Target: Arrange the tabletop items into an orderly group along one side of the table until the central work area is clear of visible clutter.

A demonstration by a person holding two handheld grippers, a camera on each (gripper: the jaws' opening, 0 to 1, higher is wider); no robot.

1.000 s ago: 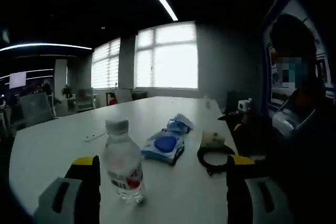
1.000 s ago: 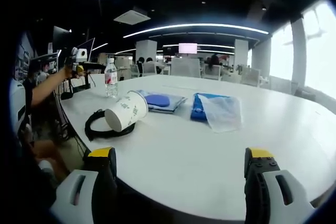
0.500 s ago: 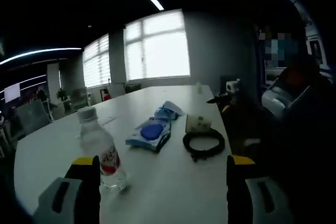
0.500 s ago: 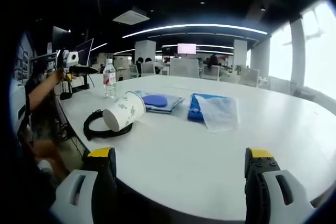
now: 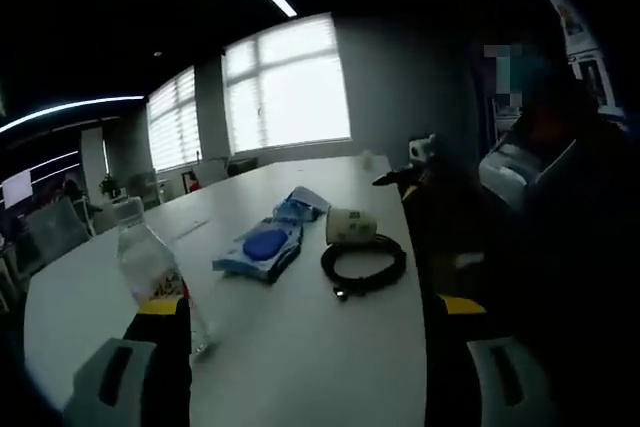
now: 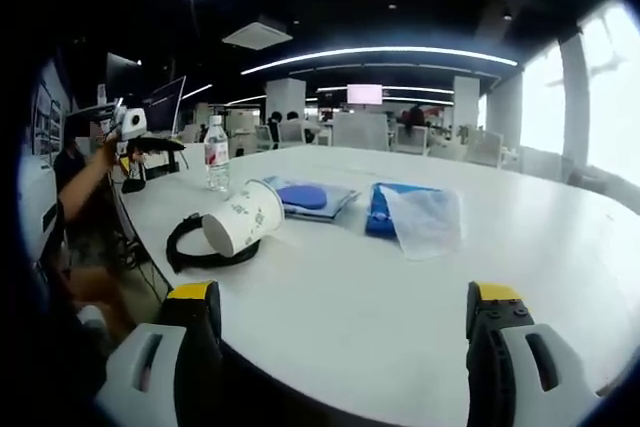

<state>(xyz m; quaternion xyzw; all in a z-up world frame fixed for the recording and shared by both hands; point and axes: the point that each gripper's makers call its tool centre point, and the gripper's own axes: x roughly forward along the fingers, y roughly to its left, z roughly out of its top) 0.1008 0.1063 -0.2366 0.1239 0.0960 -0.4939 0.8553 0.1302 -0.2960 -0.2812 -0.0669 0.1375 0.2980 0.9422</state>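
Both tools, left (image 5: 300,347) and right (image 6: 345,332), are held wide open and empty above the desk (image 6: 400,297), where a bottle (image 6: 216,153), cup (image 6: 240,219) and cable (image 6: 190,245) are gathered.

- White table (image 6: 420,297), round-edged.
- Water bottle (image 6: 216,154) upright near the edge.
- Paper cup (image 6: 241,217) tipped over on a black cable coil (image 6: 190,247).
- Wipes pack (image 6: 305,197) beside blue bag (image 6: 410,215), lying flat.
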